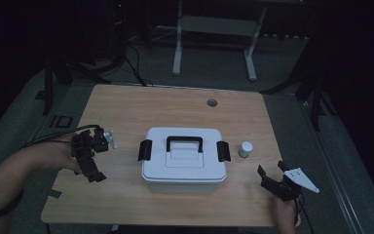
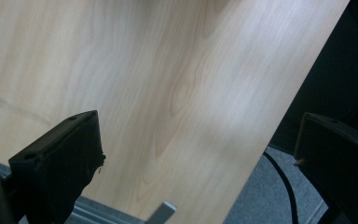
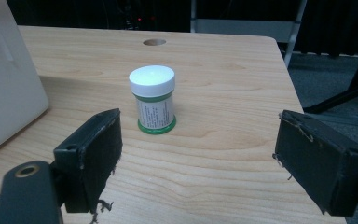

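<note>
Wood table point(image 1: 126, 107) w/ white lidded box point(image 1: 183, 160) at centre, black handle on top; small white-capped jar point(image 3: 152, 99) stands upright just right of box, near my R gripper point(image 3: 200, 154). R jaws spread wide, aimed at jar, not touching; my L gripper point(image 1: 88, 155) left of box, jaws wide too, nothing held.

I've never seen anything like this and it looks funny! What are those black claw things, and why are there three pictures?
Those claws are grabbing tools. A person holds one in each hand: the left gripper and the right gripper. Each has two black fingers that can pinch things.

One picture comes from a camera high above the wooden table. The other two come from little cameras riding on each tool, looking out between its fingers.

On the table sit a white box with a black handle and a small jar with a white lid. The right tool faces the jar. Both tools are open, holding nothing.
</note>
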`<state>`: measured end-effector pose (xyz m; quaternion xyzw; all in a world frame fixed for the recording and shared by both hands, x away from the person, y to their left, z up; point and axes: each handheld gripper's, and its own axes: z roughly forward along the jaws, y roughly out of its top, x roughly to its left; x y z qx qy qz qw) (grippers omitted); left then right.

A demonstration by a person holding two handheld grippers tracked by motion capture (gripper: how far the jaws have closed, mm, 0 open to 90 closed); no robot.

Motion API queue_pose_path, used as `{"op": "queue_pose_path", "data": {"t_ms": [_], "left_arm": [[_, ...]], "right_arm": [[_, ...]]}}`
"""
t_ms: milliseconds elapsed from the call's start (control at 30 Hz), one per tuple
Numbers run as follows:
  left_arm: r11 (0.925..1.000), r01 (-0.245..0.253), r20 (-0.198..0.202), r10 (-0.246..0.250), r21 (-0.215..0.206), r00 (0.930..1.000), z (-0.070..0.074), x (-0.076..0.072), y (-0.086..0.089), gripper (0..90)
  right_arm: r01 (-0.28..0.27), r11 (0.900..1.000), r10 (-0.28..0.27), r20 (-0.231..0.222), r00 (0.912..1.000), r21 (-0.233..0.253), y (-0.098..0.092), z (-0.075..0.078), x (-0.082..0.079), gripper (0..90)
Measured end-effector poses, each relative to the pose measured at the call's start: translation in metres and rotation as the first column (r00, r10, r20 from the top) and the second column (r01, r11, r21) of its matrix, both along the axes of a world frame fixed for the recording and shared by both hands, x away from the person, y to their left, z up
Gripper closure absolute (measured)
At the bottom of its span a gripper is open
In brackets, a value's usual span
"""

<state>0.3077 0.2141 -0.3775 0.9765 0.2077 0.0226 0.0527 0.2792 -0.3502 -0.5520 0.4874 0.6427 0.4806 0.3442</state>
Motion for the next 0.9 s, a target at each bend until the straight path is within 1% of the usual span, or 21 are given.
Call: {"op": "queue_pose_path", "data": {"t_ms": [67, 167, 200, 267, 300, 367, 400, 433, 467, 533, 567, 600, 667, 700, 767, 833, 867, 900], "left_arm": [[0.9998, 0.018, 0.001, -0.018, -0.011, 0.9998, 0.005, 0.002, -0.008, 0.7], [0.9991, 0.043, 0.006, -0.043, -0.008, 0.9991, 0.011, 0.007, -0.02, 0.7], [0.9984, 0.057, 0.003, -0.057, 0.001, 0.9984, 0.013, 0.009, -0.024, 0.8], [0.9977, 0.067, 0.007, -0.068, 0.004, 0.9977, 0.016, 0.01, -0.03, 0.7], [0.9973, 0.074, 0.003, -0.074, 0.005, 0.9973, 0.017, 0.012, -0.033, 0.8], [0.9965, 0.083, 0.009, -0.083, 0.001, 0.9965, 0.02, 0.013, -0.038, 0.8], [0.996, 0.089, 0.005, -0.089, -0.005, 0.996, 0.022, 0.014, -0.04, 0.8], [0.9956, 0.092, 0.004, -0.092, -0.02, 0.9958, 0.025, 0.015, -0.042, 0.7], [0.9954, 0.093, 0.01, -0.092, -0.026, 0.9957, 0.027, 0.016, -0.043, 0.7], [0.9946, 0.099, 0.007, -0.099, -0.032, 0.9951, 0.031, 0.017, -0.047, 0.7], [0.9943, 0.103, 0.014, -0.103, -0.025, 0.9946, 0.033, 0.019, -0.049, 0.7], [0.9937, 0.11, 0.009, -0.109, -0.025, 0.9939, 0.035, 0.02, -0.051, 0.8], [0.993, 0.116, 0.016, -0.116, -0.021, 0.9932, 0.038, 0.024, -0.056, 0.7], [0.9921, 0.123, 0.01, -0.123, -0.022, 0.9924, 0.039, 0.026, -0.059, 0.8], [0.9921, 0.125, 0.018, -0.125, -0.012, 0.992, 0.04, 0.031, -0.066, 0.8], [0.9914, 0.13, 0.008, -0.13, -0.011, 0.9915, 0.04, 0.036, -0.073, 0.8], [0.991, 0.134, 0.011, -0.134, -0.004, 0.9909, 0.04, 0.039, -0.077, 0.8], [0.9901, 0.14, 0.007, -0.14, -0.007, 0.9901, 0.039, 0.041, -0.081, 0.8]], "right_arm": [[-0.001, 1.0, 0.001, 0.0, 1.0, 0.0, 0.0, 0.0, 0.0, 14.5], [-0.003, 1.0, 0.003, 0.0, 1.0, -0.003, 0.0, 0.0, 0.0, 14.5], [-0.004, 1.0, 0.004, 0.0, 1.0, -0.003, 0.0, 0.0, 0.0, 14.5], [-0.004, 1.0, 0.004, 0.0, 1.0, 0.0, 0.0, 0.0, 0.0, 14.5], [-0.004, 1.0, 0.004, 0.0, 1.0, 0.002, 0.0, 0.0, 0.0, 14.5], [-0.005, 1.0, 0.005, 0.001, 1.0, 0.003, 0.0, 0.0, 0.0, 14.5], [-0.006, 1.0, 0.006, 0.0, 1.0, 0.003, -0.001, 0.0, 0.0, 14.5], [-0.006, 1.0, 0.006, -0.001, 1.0, 0.004, -0.001, 0.0, 0.0, 14.5], [-0.007, 1.0, 0.007, 0.0, 1.0, 0.004, 0.0, 0.0, 0.0, 14.5], [-0.007, 1.0, 0.007, 0.0, 1.0, 0.004, -0.001, 0.0, 0.0, 14.5], [-0.007, 1.0, 0.007, 0.0, 1.0, 0.004, 0.0, 0.0, 0.0, 14.5], [-0.008, 1.0, 0.008, 0.0, 1.0, 0.004, 0.0, 0.0, 0.0, 14.5], [-0.007, 1.0, 0.007, -0.001, 1.0, 0.003, 0.0, 0.0, 0.0, 14.5], [-0.007, 1.0, 0.007, -0.002, 1.0, 0.002, 0.0, 0.0, 0.0, 14.5], [-0.007, 1.0, 0.007, 0.001, 1.0, -0.001, 0.0, 0.0, 0.0, 14.5], [-0.006, 1.0, 0.006, -0.001, 1.0, -0.001, 0.0, 0.0, 0.0, 14.5], [-0.007, 1.0, 0.007, 0.001, 1.0, -0.001, 0.0, 0.0, 0.0, 14.5], [-0.007, 1.0, 0.007, -0.001, 1.0, 0.0, 0.0, 0.0, 0.0, 14.5]]}}
